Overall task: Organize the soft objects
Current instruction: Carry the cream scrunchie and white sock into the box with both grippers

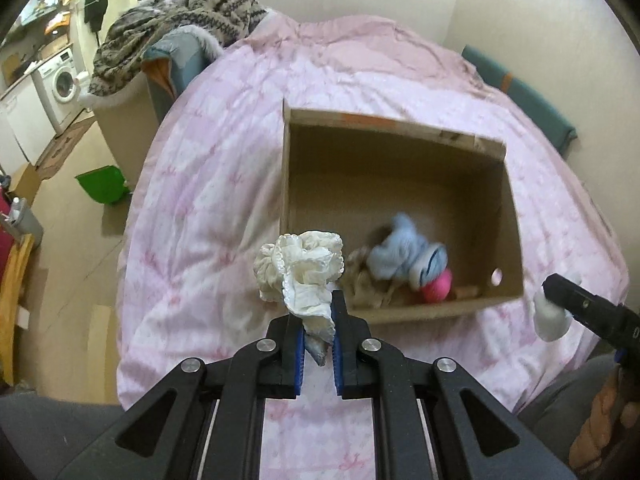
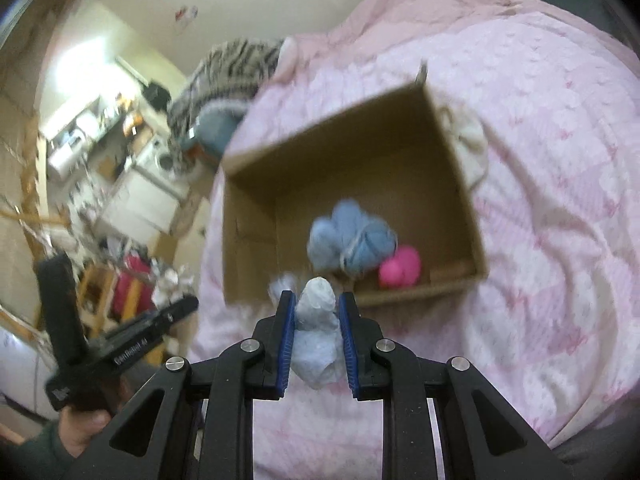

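Observation:
An open cardboard box (image 1: pixel 400 168) lies on a pink bedspread (image 1: pixel 224 152); it also shows in the right wrist view (image 2: pixel 256 216). Inside lie a light blue soft toy (image 1: pixel 404 256), a pink ball (image 1: pixel 438 286) and a beige cloth (image 1: pixel 366 280). My left gripper (image 1: pixel 318 312) is shut on a white frilly cloth (image 1: pixel 304 272), held near the box's near left corner. My right gripper (image 2: pixel 316 304) is shut on a pale blue-white soft item (image 2: pixel 318 336), held just before the box's near wall. That item also shows in the left wrist view (image 1: pixel 552 316).
A patterned knit blanket (image 1: pixel 176 20) is draped over a chair at the bed's far left. A green dustpan (image 1: pixel 104 184) lies on the floor. A washing machine (image 1: pixel 60 80) stands far left. A cream cloth (image 2: pixel 472 144) lies beside the box.

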Demonstrator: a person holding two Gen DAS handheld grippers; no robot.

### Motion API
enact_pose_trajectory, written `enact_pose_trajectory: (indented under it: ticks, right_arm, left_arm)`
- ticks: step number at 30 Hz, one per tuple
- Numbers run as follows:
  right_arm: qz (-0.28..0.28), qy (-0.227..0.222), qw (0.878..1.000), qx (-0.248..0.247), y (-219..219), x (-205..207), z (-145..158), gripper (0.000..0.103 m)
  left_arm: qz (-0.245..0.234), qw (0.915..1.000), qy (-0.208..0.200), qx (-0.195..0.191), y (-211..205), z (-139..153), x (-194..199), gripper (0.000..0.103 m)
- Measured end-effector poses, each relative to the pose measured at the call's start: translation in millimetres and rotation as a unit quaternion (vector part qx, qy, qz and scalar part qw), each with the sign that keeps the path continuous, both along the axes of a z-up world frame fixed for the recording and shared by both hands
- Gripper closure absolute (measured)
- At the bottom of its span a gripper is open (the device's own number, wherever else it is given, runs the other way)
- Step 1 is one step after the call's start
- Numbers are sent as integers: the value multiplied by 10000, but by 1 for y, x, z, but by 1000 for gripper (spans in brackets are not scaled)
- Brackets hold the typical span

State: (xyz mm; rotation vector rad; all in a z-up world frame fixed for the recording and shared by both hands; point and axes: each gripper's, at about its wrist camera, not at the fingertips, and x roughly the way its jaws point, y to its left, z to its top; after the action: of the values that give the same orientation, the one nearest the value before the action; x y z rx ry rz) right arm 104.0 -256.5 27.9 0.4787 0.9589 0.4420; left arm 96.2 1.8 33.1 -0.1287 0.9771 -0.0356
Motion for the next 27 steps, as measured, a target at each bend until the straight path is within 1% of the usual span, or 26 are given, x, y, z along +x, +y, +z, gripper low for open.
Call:
enact_pose_trajectory:
  ticks: [3,5,6,9,12,14,16,17,18,20,24,27]
  right_arm:
    - [-77,-55,9999,68,-8,16,12,79]
    - [-104,-127,9999,-14,-10,27,17,79]
    - [-117,-167,9997,-98,-11,33,18,79]
    - [-173,-146,9997,-121,-14,47,14,79]
    - [-251,-61,9995,-164,-15,55,-3,79]
    - [-279,80,9994,-175,-17,58,-17,79]
    - [-339,319,9987,-226,-15,62,-30,79]
    - [-332,355,9986,-229,-14,64,-33,79]
    - [-295,366,9983,-333,-11,66,-35,79]
    - [-212,379,9976,-537,-5,66,-38,79]
    - [-85,589,9955,-738,1,69,-51,79]
    - [-42,756,9921,-999,6,69,-60,79]
  left_arm:
    - [14,10000,-36,-29,-1,8,14,93]
    - [27,10000,-46,-53,-2,7,24,93]
    - [39,9999,-60,-70,-2,7,30,93]
    - [69,9999,-119,-67,-6,2,43,93]
    - [123,9997,-207,11,-7,-11,51,93]
    - [191,9993,-307,40,-4,-21,53,93]
    - [197,9994,-217,160,-2,-32,57,93]
    - [187,9997,-105,136,-2,-40,59,93]
    - [193,9998,-38,62,-1,-45,61,93]
    - [184,9998,35,31,-2,-52,62,93]
    - [-71,9998,6,210,-16,-59,62,93]
    - [-227,9993,-75,280,-23,-59,60,93]
